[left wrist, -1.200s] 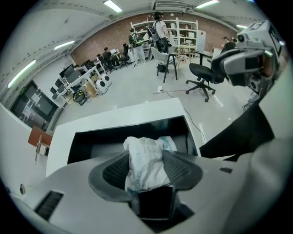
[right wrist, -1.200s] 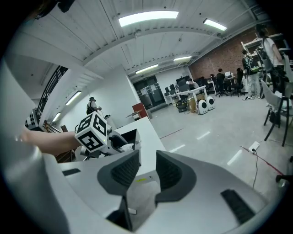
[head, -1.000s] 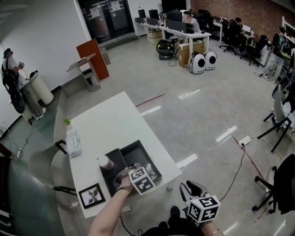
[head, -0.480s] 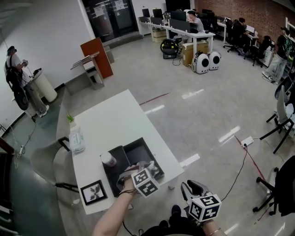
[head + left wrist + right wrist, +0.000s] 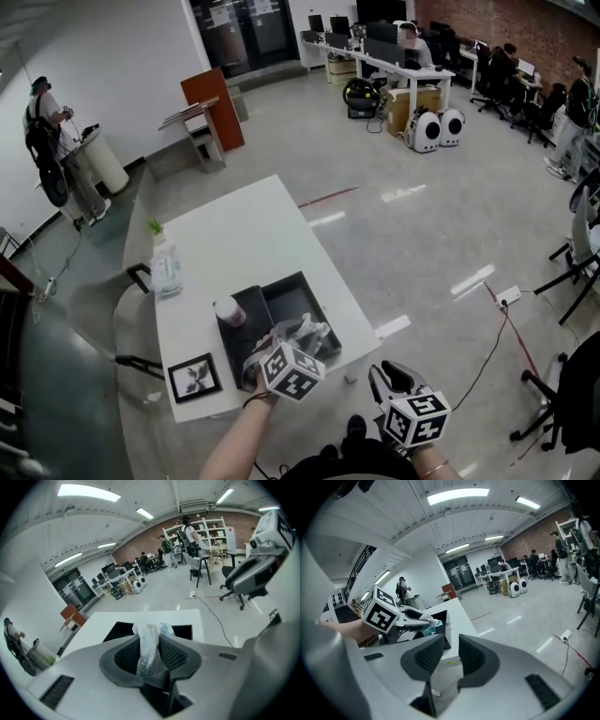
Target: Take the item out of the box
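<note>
Left gripper (image 5: 151, 658) clamped partway shut on soft white packet (image 5: 148, 637), pinched mid-body, judged for secure lift. Packet held just above black box (image 5: 281, 285) on white table (image 5: 234, 234). Right gripper (image 5: 446, 656) parked off table edge, out of way; jaws closing, nothing between.

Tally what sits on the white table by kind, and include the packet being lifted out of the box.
Black box: 1
Framed picture: 1
Cup: 1
Clear pouch: 1
Small plant: 1
Crinkly white packet, gripped by the left hand-held gripper: 1
Total: 6
</note>
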Motion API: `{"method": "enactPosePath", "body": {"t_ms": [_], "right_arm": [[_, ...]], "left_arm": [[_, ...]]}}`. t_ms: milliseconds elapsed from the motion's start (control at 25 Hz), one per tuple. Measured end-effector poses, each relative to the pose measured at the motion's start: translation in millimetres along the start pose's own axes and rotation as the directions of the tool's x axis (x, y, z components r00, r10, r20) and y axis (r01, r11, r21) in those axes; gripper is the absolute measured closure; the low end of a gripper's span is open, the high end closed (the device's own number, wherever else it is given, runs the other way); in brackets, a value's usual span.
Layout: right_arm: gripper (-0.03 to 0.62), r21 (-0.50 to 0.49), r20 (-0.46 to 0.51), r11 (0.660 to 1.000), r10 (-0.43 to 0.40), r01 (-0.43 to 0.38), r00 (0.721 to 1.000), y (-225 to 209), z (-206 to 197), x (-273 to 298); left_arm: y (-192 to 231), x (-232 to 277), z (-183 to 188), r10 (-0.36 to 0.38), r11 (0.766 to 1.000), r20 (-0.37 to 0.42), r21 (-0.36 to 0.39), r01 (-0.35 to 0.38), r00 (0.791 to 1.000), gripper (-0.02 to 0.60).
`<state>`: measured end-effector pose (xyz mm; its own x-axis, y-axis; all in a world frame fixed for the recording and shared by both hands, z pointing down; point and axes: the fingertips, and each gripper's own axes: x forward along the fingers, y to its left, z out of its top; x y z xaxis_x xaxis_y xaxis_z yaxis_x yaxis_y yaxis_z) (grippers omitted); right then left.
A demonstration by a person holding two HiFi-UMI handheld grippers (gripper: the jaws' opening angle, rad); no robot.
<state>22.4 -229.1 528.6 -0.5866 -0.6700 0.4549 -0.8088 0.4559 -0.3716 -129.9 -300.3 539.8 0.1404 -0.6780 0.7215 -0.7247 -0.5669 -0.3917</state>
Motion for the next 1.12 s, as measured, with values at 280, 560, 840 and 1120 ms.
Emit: {"method": "enactPosePath", "body": {"t_ms": [280,560,840,1120], "right_arm": [[0.499,-0.028,0.002,0.999,0.023,-0.023,1.0,12.0,3.8,6.2],[0.51,-0.061,0.003,0.997,0.049,-0.048,0.999,25.9,9.3,12.0],[0.542,-0.078,0.028,0.996,0.052,-0.049,0.998,29.7,18.2,11.7],[0.553,-0.102,0.027,0.993,0.064,-0.061,0.998,35.1,19.6,11.4]], "left_arm": [[3.4,-26.7,-1.8,0.019,0.981,0.103,-0.192,0.001,0.995,0.465],[6.7,-51.6,-10.7,0.068,0.935,0.171,-0.356,-0.003,0.983,0.465],[4.4,-69.7,-20.7,0.133,0.866,0.222,-0.5,-0.004,0.966,0.465],[8.9,-85.5,-32.0,0.201,0.778,0.248,-0.628,-0.001,0.948,0.465]]}}
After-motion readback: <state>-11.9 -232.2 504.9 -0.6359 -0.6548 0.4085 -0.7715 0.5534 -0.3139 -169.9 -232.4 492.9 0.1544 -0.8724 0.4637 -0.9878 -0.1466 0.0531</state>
